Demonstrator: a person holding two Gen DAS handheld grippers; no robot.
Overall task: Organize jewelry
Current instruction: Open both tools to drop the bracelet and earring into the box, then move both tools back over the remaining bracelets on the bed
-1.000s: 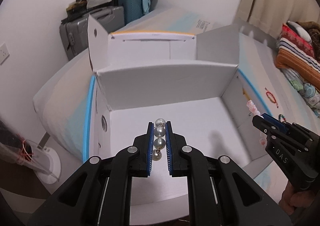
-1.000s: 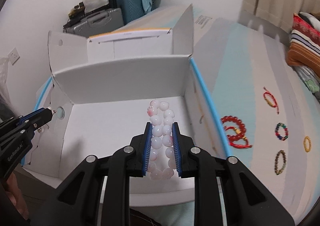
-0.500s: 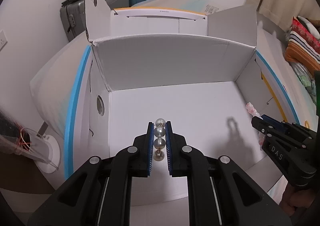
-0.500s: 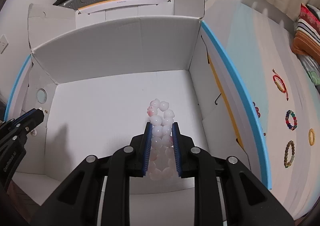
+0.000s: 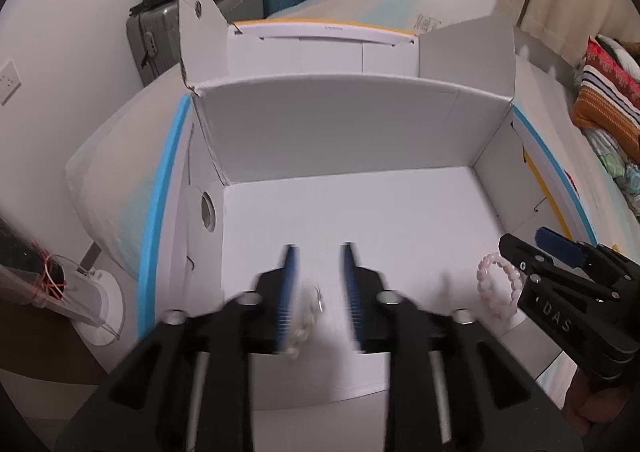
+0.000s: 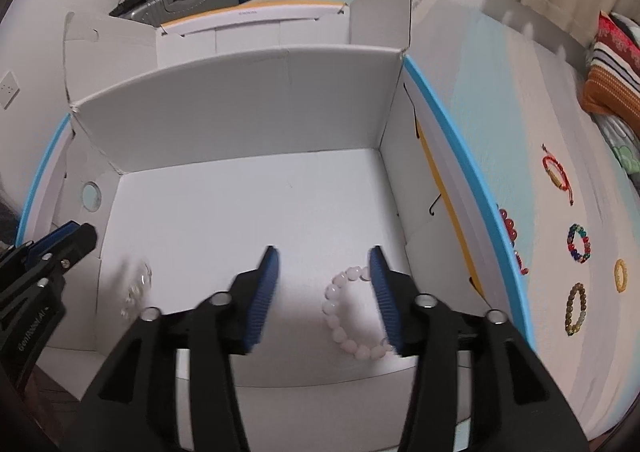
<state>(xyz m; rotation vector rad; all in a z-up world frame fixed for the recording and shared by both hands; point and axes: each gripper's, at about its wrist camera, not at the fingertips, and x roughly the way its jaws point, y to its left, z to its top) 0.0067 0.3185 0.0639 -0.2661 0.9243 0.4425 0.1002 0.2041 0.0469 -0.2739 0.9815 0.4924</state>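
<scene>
From your left wrist camera, your left gripper (image 5: 318, 284) stands with its jaws apart, having just been opening; the pearl strand (image 5: 306, 322) lies blurred between the blue pads, loose and apparently dropping to the floor of the white box (image 5: 400, 219), nearer the left pad than the right. Off to the right of this tool lies the pink bead bracelet (image 5: 500, 286), just in front of your right gripper's tips. Treat the one pearl strand as light, limp and slippery, I judge: it will sag and slide, so take it across the middle beads, never by the fine hook end. From your right wrist camera, your right gripper (image 6: 324, 276) is likewise spread, its jaws having just been opening, and the one pink bracelet rests on the box floor between the pads, close against the right pad and clear of the left. It looks light, with hard round beads on a flexible loop, so pinch across one side of the ring. To the right of this tool, outside the box wall on the bedcover (image 6: 500, 99), you have five more pieces: a red cord bracelet (image 6: 557, 176), a red bead bracelet (image 6: 509, 228) partly hidden by the wall, a multicoloured bead bracelet (image 6: 579, 242), a yellow ring (image 6: 620, 275) and a brown bead bracelet (image 6: 576, 308).
</scene>
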